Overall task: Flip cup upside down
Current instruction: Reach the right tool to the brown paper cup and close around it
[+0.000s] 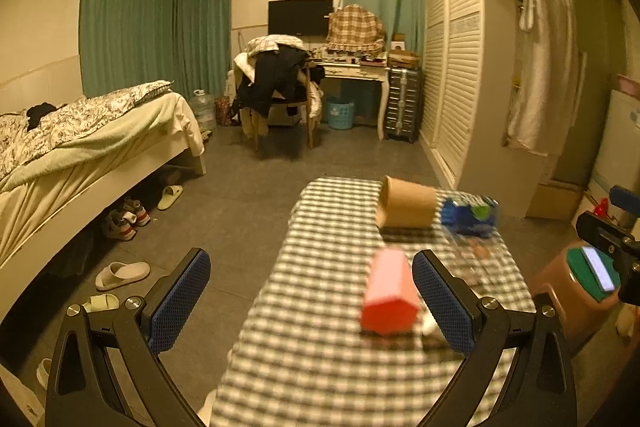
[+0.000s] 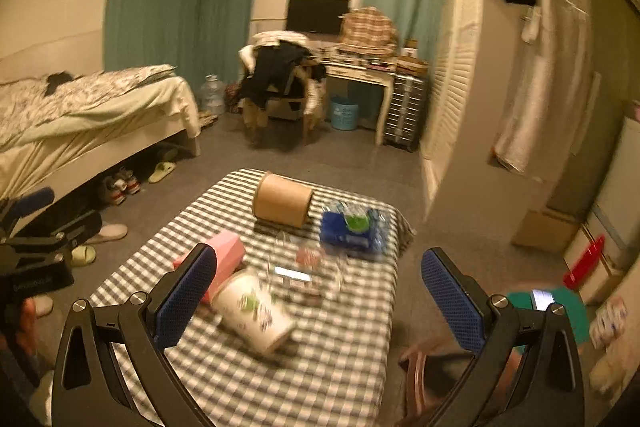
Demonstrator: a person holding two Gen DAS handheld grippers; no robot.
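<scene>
Left gripper (image 1: 311, 291) jaws spread wide, nothing between the pads, hovering over the near end of the checked table (image 2: 344, 347). Pink box (image 2: 224, 259) lies just beside the white printed cup (image 2: 256, 313), which is on its side near the table's front-left, mouth apparently toward the camera. Looks like a paper cup: light, thin-walled, crushes easily, rolls if nudged. I'd pinch across the mid-body with light force, not the rim. Brown tube (image 2: 283, 201) and blue pack (image 2: 352, 229) sit further back, clear of it. Right gripper (image 2: 319, 305) jaws also spread, empty, cup low between them.
</scene>
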